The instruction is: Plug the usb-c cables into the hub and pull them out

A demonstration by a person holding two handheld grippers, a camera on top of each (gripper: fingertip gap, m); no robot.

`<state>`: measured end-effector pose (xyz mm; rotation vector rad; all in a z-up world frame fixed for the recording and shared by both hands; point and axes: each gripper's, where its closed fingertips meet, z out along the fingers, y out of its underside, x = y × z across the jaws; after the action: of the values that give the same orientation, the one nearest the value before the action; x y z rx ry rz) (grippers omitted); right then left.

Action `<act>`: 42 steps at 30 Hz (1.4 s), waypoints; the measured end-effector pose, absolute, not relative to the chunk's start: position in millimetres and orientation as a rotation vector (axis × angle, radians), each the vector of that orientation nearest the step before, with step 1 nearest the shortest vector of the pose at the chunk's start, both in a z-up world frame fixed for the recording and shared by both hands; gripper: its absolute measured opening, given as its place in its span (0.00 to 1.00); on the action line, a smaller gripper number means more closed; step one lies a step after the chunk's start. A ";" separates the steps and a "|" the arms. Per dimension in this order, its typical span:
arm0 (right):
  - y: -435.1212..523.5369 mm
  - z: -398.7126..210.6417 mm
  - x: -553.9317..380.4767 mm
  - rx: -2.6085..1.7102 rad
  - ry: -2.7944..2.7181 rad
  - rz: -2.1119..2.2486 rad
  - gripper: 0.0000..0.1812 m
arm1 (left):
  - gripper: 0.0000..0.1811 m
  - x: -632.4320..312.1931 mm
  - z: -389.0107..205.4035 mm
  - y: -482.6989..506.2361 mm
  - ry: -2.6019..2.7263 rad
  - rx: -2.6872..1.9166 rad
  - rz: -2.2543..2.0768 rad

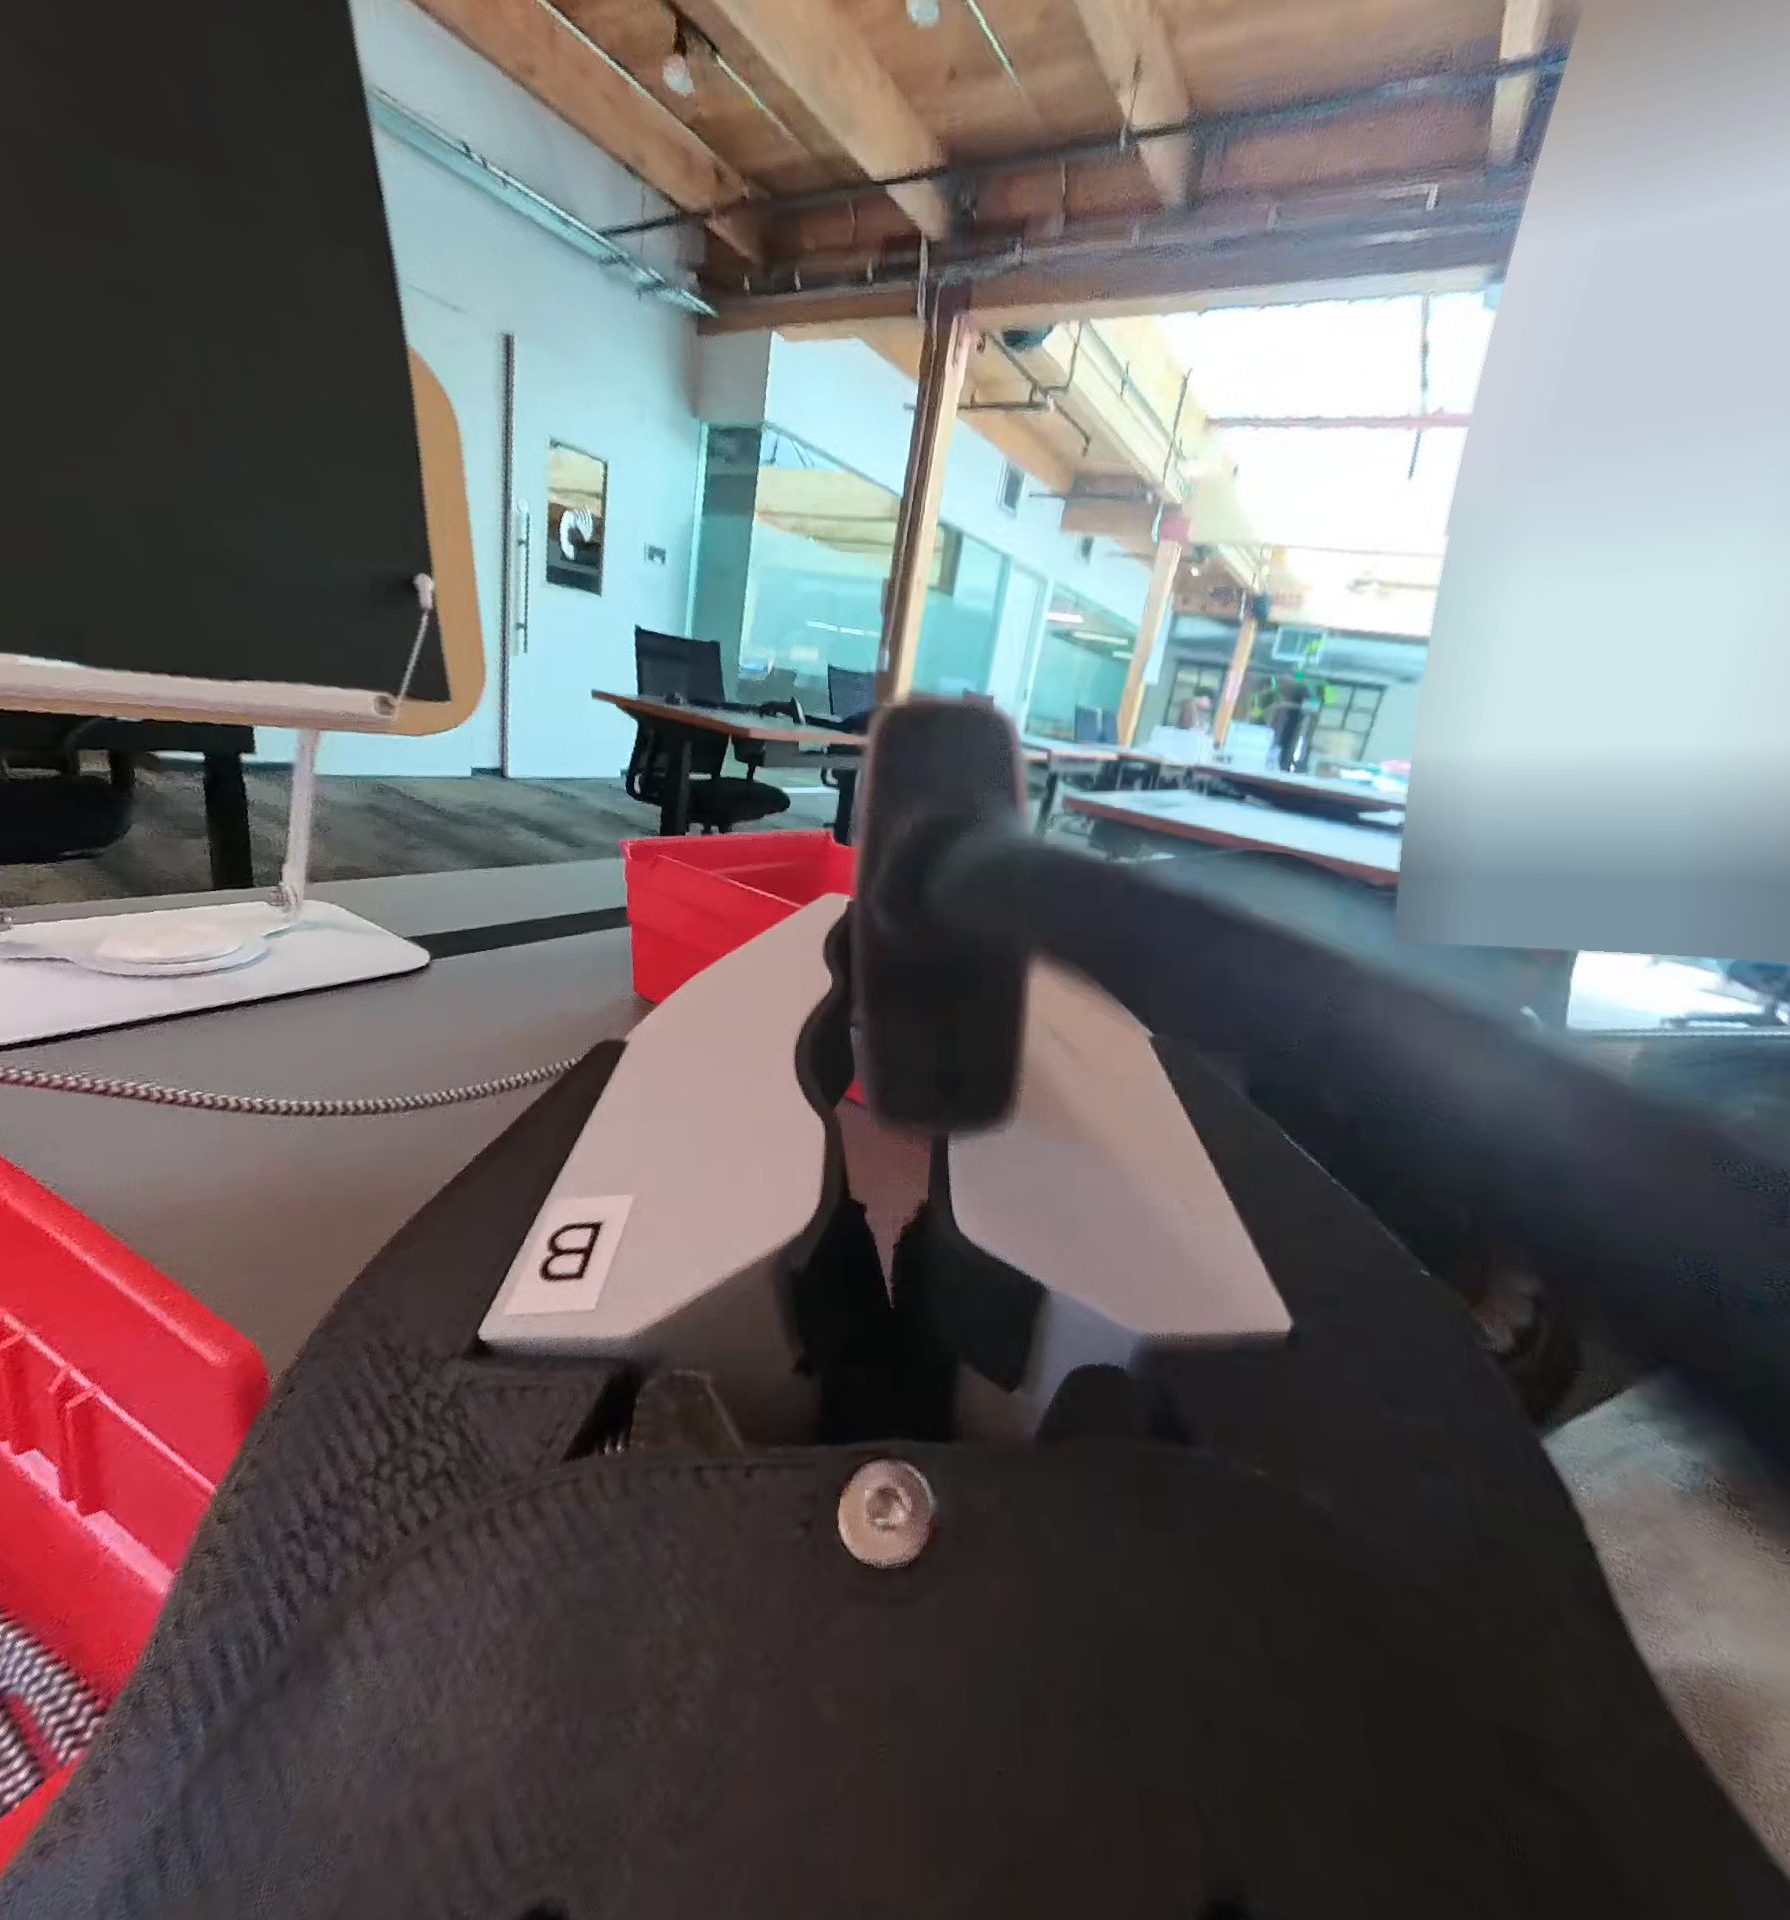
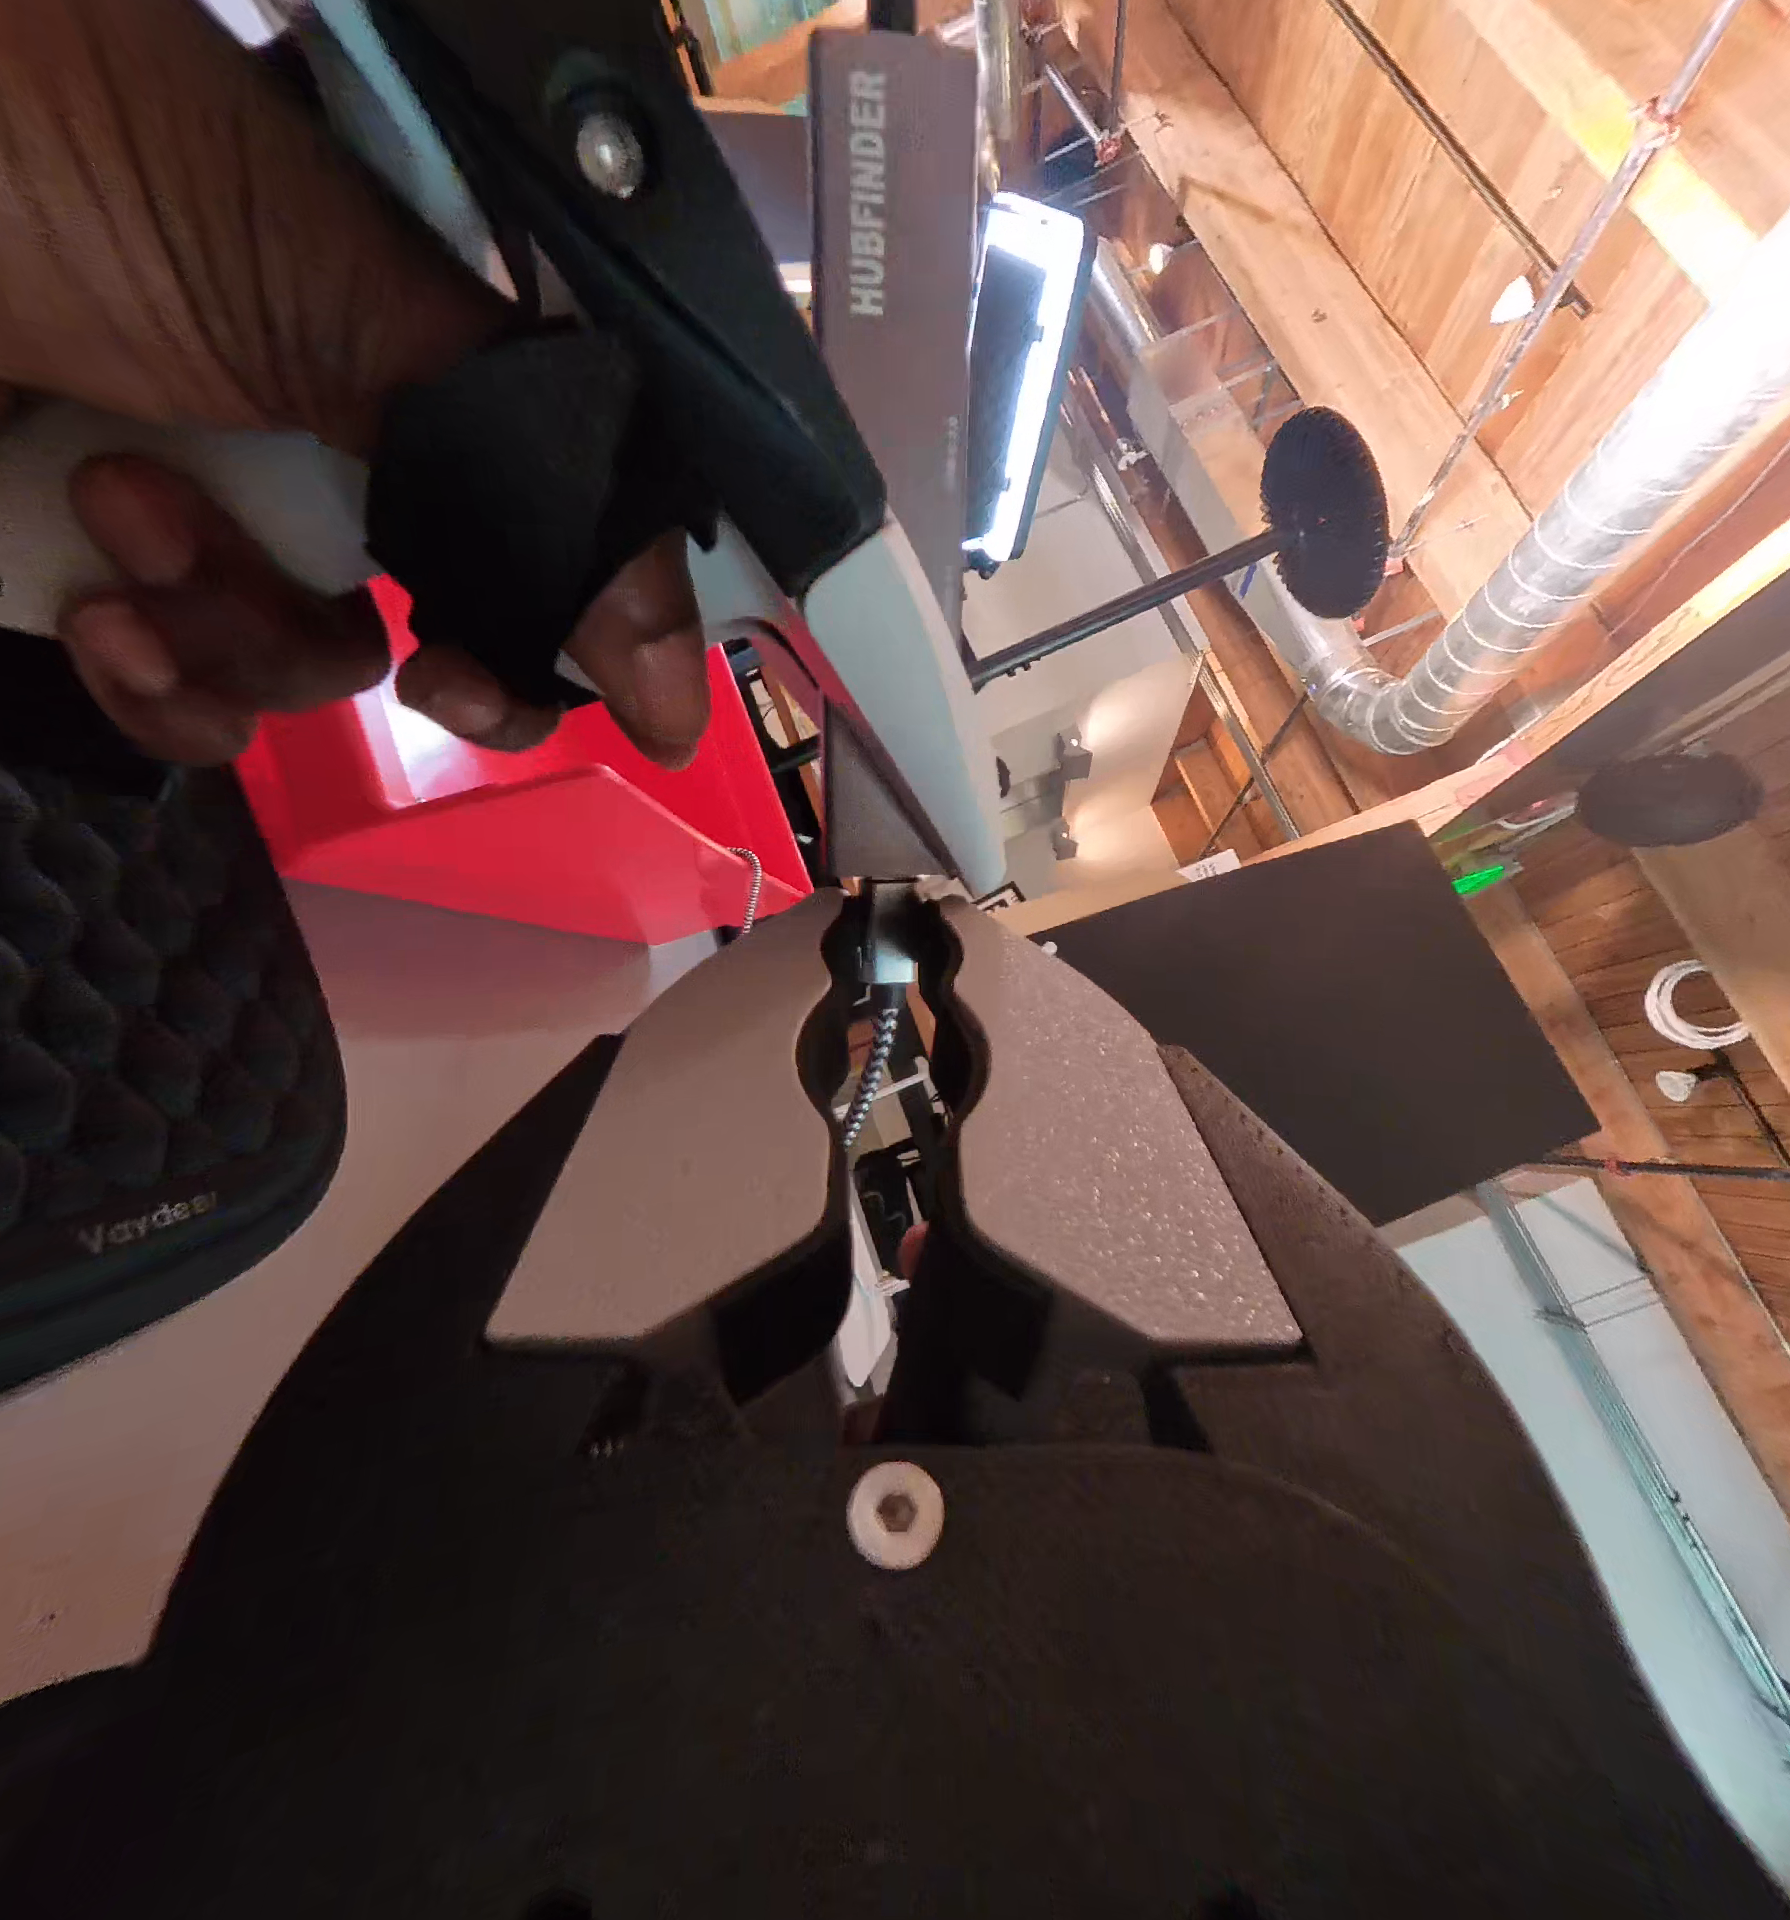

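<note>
Between right gripper fingers — clamped — USB-C plug points forward; left gripper pinches upright hub.

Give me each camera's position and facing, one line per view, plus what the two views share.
Left wrist view: on the left gripper, level over the desk, facing the open office; its fingers clamp the black hub.
Right wrist view: on the right gripper, rolled sideways and tilted toward the ceiling; its fingers pinch a braided USB-C cable; the person's hand shows holding the other gripper.
Shared: a red bin appears in both.
</note>
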<state>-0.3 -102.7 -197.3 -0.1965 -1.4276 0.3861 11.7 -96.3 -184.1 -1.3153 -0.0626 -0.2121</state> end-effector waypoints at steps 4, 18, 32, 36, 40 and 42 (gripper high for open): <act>-101.4 -196.1 9.9 -0.201 -1.400 0.441 0.06 | 0.04 23.1 -183.4 -95.8 0.020 -1.387 -0.135; -102.4 -214.9 7.6 -0.183 -1.424 0.425 0.09 | 0.04 25.3 -208.1 -98.5 0.121 -1.596 0.042; -12.6 -243.9 -18.0 -0.445 -1.514 0.221 0.00 | 0.04 15.1 -156.2 -145.4 0.154 -1.525 0.377; -74.8 -192.6 -22.4 -0.338 -1.443 0.476 0.00 | 0.04 -10.1 -150.5 -144.1 0.083 -1.466 0.424; -77.2 -196.6 -10.0 -0.354 -1.474 0.681 0.00 | 0.04 -23.2 -159.3 -150.0 0.006 -1.475 0.254; -90.1 -189.4 -1.9 -0.292 -1.435 0.655 0.17 | 0.04 -20.9 -158.9 -148.0 -0.020 -1.434 0.149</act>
<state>-1.9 -90.1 -189.4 -0.2920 -1.4353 0.6554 -20.9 -148.0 -158.9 -1.4344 -0.0197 0.1494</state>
